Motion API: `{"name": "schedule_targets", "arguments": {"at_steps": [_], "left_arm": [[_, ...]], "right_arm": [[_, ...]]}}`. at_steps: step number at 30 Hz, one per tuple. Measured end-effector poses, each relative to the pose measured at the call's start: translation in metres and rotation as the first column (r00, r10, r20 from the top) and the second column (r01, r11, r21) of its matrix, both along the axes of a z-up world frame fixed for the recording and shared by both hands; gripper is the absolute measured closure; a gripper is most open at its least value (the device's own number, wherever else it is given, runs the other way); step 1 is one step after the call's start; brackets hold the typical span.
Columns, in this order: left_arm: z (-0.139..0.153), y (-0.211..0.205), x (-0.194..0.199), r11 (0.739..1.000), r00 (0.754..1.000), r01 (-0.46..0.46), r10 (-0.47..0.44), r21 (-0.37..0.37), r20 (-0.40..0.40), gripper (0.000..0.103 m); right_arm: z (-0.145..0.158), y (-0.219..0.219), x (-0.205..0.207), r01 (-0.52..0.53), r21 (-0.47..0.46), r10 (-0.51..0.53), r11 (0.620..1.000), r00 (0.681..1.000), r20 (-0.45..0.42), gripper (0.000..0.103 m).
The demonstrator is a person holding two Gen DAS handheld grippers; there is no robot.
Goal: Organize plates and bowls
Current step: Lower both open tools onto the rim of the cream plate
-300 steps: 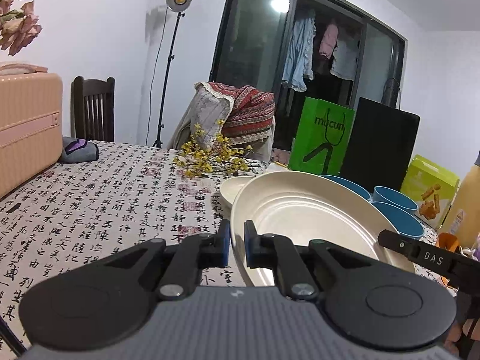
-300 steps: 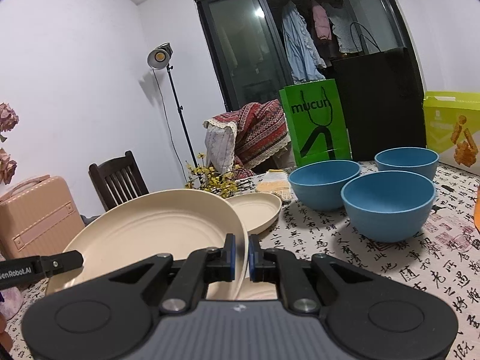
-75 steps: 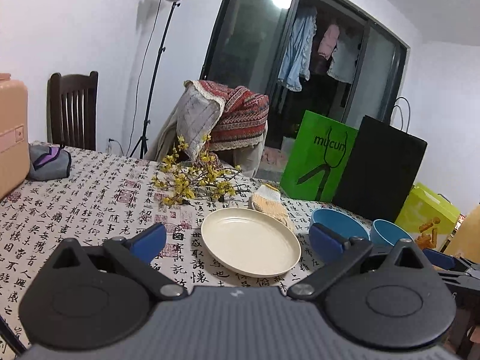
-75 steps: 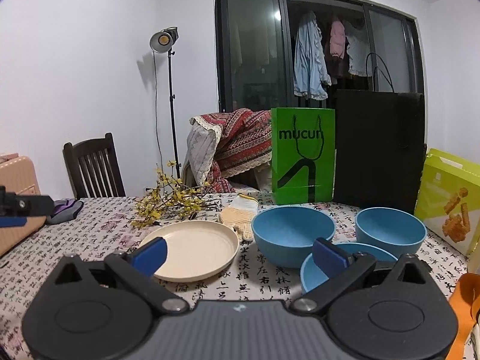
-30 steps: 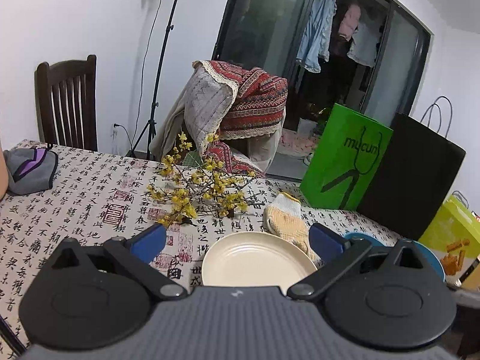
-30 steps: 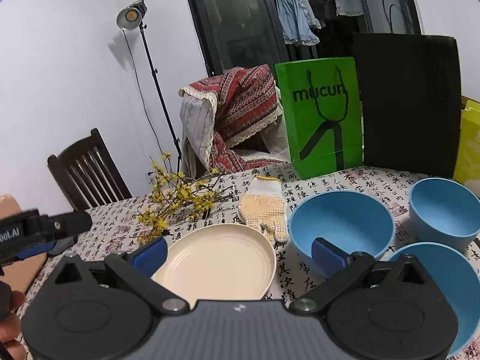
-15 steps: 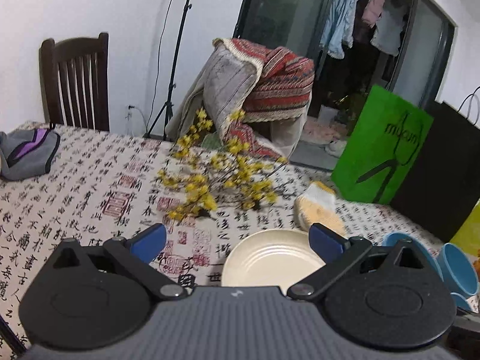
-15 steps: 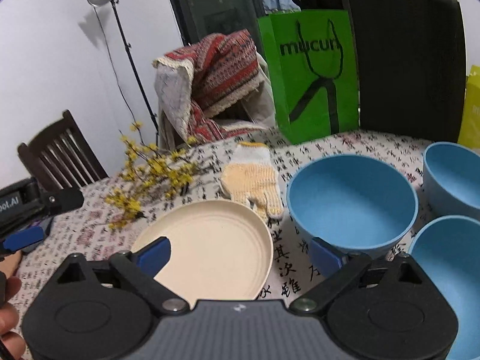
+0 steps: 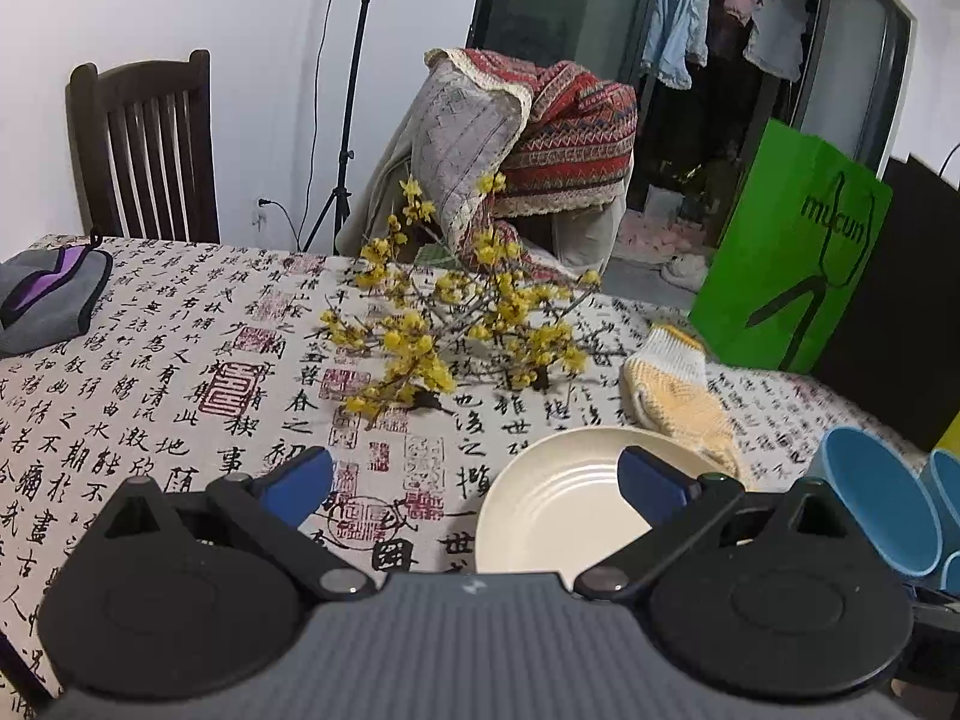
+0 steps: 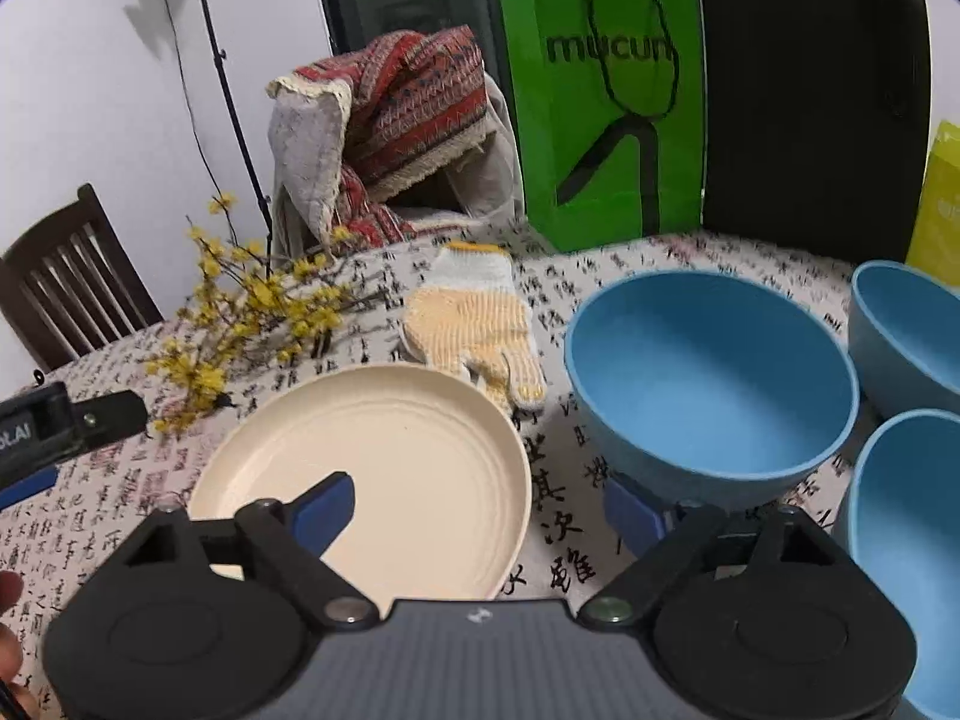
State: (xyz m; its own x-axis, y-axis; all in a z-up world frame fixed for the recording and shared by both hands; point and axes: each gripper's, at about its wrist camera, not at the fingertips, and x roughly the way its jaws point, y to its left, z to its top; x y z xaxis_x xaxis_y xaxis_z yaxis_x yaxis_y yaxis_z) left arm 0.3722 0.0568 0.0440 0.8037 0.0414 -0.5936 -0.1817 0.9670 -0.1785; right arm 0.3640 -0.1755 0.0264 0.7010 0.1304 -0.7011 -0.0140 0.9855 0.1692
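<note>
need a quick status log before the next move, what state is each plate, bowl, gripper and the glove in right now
cream plate: flat on the table, empty, not held
near blue bowl: upright, empty
far right bowl: upright, empty
bottom right bowl: upright, empty
glove: lying flat beside the plate
right gripper: open, just been closing, plate rim between the fingers, not gripped
left gripper: open, nothing held

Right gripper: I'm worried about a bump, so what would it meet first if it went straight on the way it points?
Probably the cream plate: the open, empty right gripper straddles its near right rim, jaws just closing. Depth is unclear.
</note>
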Motion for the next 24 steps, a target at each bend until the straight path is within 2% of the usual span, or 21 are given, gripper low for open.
{"name": "schedule_targets", "arguments": {"at_steps": [4,8,11,13,18,24], "left_arm": [[-0.011,0.0,0.007,1.0,0.999,-0.003,0.003,0.002,-0.033,0.0],[-0.02,0.001,0.011,1.0,0.998,-0.009,0.009,0.001,-0.054,0.0],[-0.026,0.002,0.015,1.0,0.997,-0.003,0.003,-0.011,-0.077,0.0],[-0.03,0.003,0.017,1.0,0.996,-0.002,0.001,-0.02,-0.09,0.0],[-0.035,0.006,0.019,0.999,0.995,0.003,-0.008,-0.049,-0.097,0.002],[-0.043,0.004,0.024,0.999,0.992,0.014,-0.02,-0.049,-0.125,0.024]], "right_arm": [[-0.008,-0.001,0.004,0.008,-0.012,-0.008,1.0,1.0,-0.018,0.024],[-0.01,-0.004,0.004,0.018,-0.017,-0.018,1.0,1.0,-0.016,0.027],[-0.01,-0.008,0.007,0.02,-0.012,-0.02,1.0,1.0,-0.017,0.034],[-0.011,-0.009,0.009,0.019,-0.006,-0.02,1.0,1.0,-0.02,0.043],[-0.014,-0.009,0.014,0.018,-0.002,-0.018,1.0,1.0,-0.024,0.051],[-0.018,-0.002,0.024,0.002,-0.037,-0.004,0.999,0.999,-0.042,0.066]]}}
